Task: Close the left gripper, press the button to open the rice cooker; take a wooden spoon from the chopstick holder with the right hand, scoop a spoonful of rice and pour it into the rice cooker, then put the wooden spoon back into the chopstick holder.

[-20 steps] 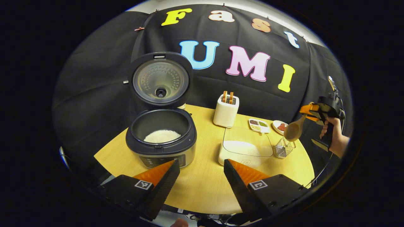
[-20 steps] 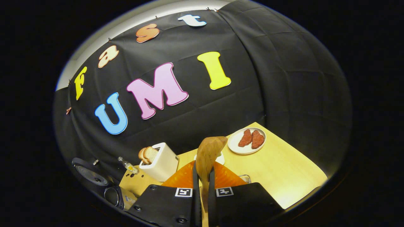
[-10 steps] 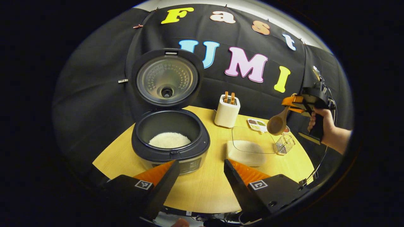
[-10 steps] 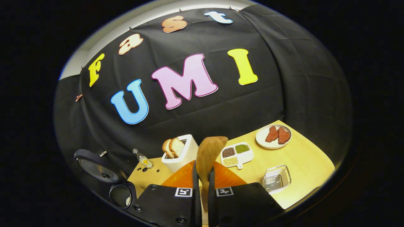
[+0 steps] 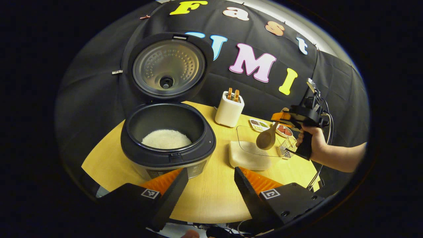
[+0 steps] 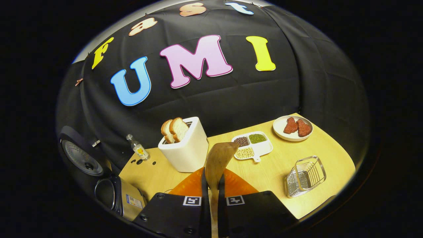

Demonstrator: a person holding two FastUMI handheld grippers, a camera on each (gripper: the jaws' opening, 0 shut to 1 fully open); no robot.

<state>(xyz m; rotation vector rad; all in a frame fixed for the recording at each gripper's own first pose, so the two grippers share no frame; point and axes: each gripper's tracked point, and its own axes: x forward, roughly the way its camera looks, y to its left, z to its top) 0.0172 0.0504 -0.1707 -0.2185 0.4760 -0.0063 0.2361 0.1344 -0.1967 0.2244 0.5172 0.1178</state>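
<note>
The dark rice cooker (image 5: 209, 145) stands open with its lid (image 5: 165, 66) upright and white rice (image 5: 166, 138) in the pot. My left gripper (image 5: 211, 175) is open in front of it, holding nothing. The right gripper (image 5: 281, 117), held by a hand, is shut on the handle of the wooden spoon (image 5: 266, 138). The spoon's bowl hangs over the clear rice container (image 5: 246, 158). Just right of it sits the wire chopstick holder (image 5: 287, 150). In the right gripper view, the spoon (image 6: 218, 158) sticks up from the shut right gripper (image 6: 211, 180), and the holder (image 6: 305, 177) lies at lower right.
On the round wooden table (image 6: 271, 172) stand a white toaster (image 6: 185, 147) with bread, a divided dish of beans (image 6: 252, 145), a plate with meat (image 6: 293, 127) and a small bottle (image 6: 137, 148). The cooker's side (image 6: 122, 198) shows at the lower left.
The right gripper has carried the spoon left and down, from above the holder to over the rice container. My left gripper has drifted closer to the cooker and stays open.
</note>
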